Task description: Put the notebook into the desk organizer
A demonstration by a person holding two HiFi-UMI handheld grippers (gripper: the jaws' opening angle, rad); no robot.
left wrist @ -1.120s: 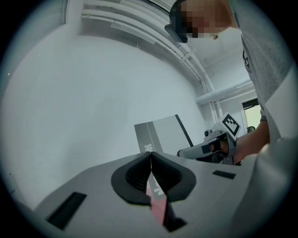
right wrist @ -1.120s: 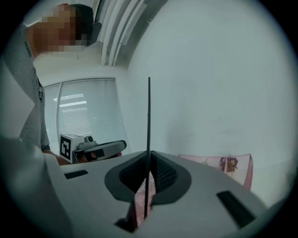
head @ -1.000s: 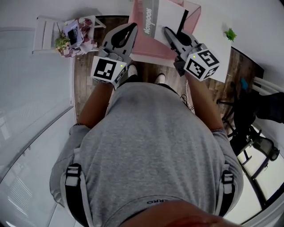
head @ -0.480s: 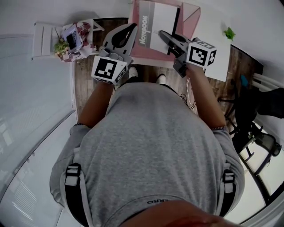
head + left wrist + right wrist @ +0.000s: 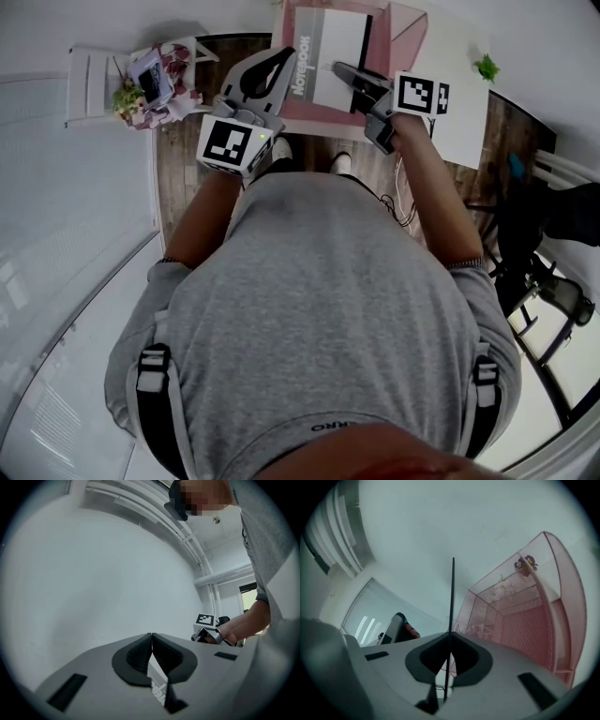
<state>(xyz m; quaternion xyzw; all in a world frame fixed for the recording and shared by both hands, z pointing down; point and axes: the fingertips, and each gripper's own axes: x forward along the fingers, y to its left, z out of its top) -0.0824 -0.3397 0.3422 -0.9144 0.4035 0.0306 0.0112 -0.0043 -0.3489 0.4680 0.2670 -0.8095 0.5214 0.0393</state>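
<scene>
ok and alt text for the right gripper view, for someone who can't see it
The hand-held gripper is shut on a thin paper notebook, seen edge-on as a dark vertical line rising from between its jaws. To the right stands a pink wire-mesh desk organizer, against a plain white wall.

The notebook [image 5: 339, 47] covers most of the pink desk organizer [image 5: 409, 28], whose far side is cut off by the head view's top edge. In the right gripper view the notebook stands edge-on, so its cover is unseen. The cluster of small things [image 5: 155, 80] left of the notebook is too small to tell.
</scene>
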